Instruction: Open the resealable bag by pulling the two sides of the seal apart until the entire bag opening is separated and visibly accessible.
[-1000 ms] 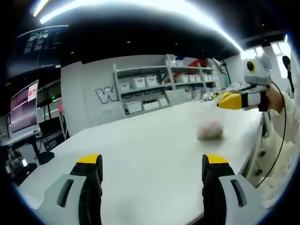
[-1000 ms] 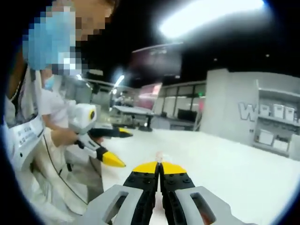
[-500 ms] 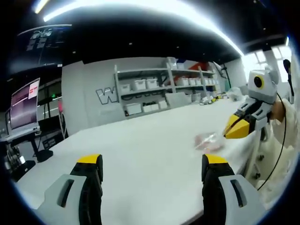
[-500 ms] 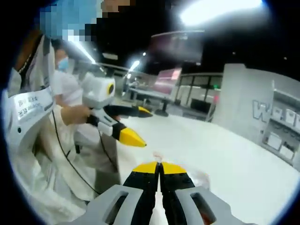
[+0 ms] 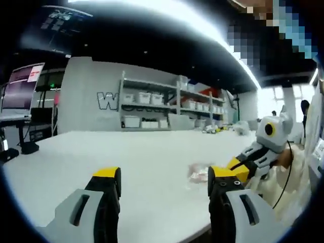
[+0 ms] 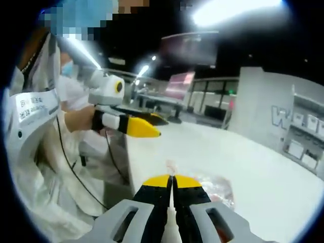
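Note:
The clear resealable bag (image 5: 199,173) with pinkish contents lies on the white table (image 5: 101,152), just left of my left gripper's right jaw. My left gripper (image 5: 165,177) is open, with nothing between its jaws. My right gripper (image 5: 234,164) comes in from the right and touches the bag's near edge. In the right gripper view the right gripper (image 6: 172,178) is shut, with a sliver of the bag's edge sticking up between its tips. The rest of the bag (image 6: 216,186) lies to the right of its jaws. The left gripper (image 6: 143,127) hovers level over the table at the left.
A person in a white coat (image 6: 35,131) stands at the table's near edge. Shelves with white bins (image 5: 152,104) line the far wall. A monitor (image 5: 23,83) stands at the far left. The table (image 6: 263,167) stretches wide and bare beyond the bag.
The left gripper view has dropped lower and closer to the bag. The right gripper has come down to the table with the bag's edge. The left gripper has levelled out.

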{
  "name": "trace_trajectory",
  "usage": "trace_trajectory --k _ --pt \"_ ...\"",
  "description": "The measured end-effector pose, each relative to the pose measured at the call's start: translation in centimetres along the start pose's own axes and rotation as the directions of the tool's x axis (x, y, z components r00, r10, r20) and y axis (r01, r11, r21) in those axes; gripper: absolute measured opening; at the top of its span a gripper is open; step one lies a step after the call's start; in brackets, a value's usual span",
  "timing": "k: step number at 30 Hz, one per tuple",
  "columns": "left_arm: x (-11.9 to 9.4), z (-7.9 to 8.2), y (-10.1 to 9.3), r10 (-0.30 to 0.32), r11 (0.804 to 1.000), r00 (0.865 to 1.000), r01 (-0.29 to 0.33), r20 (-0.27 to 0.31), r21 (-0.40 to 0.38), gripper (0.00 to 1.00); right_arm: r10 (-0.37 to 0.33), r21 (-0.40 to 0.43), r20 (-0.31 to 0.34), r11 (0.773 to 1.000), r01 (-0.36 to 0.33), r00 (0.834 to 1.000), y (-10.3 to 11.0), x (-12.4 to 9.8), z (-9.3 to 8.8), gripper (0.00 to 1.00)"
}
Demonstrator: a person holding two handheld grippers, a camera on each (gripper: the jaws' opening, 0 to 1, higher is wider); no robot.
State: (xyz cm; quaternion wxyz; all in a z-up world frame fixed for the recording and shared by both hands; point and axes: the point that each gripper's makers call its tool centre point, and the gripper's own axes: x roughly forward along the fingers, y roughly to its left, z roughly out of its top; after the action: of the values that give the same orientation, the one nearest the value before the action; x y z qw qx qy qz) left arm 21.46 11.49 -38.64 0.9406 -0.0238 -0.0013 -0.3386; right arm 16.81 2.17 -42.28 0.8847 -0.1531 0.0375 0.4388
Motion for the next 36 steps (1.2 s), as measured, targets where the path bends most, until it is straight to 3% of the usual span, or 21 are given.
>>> trace_trajectory --k 5,17,21,25,36 --pt "0.1 -0.6 -0.1 0.002 1.000 1.000 -0.002 -0.027 0.007 0.66 0.006 0.009 0.011 1.000 -0.006 1.000 0.2 -0.1 0.0 0.03" --pt "0.1 -0.6 -0.5 -0.014 1.000 0.999 0.014 -0.033 0.003 0.63 0.026 -0.016 0.000 1.000 -0.026 1.000 1.5 -0.6 0.1 0.06" --pt "0.1 -0.5 -0.5 -0.014 1.000 0.999 0.014 -0.030 0.001 0.63 0.039 -0.022 0.011 0.999 -0.039 0.999 2.0 -0.6 0.8 0.06" --pt "0.2 -0.6 -0.2 -0.006 1.000 1.000 0.006 -0.025 -0.004 0.63 0.049 -0.005 0.067 0.999 -0.049 0.997 2.3 -0.3 2.7 0.08" --pt "0.0 -1.1 0.1 -0.006 1.000 0.999 0.005 -0.033 -0.008 0.62 -0.022 0.032 0.086 0.999 0.019 0.996 0.4 1.6 4.1 0.09"
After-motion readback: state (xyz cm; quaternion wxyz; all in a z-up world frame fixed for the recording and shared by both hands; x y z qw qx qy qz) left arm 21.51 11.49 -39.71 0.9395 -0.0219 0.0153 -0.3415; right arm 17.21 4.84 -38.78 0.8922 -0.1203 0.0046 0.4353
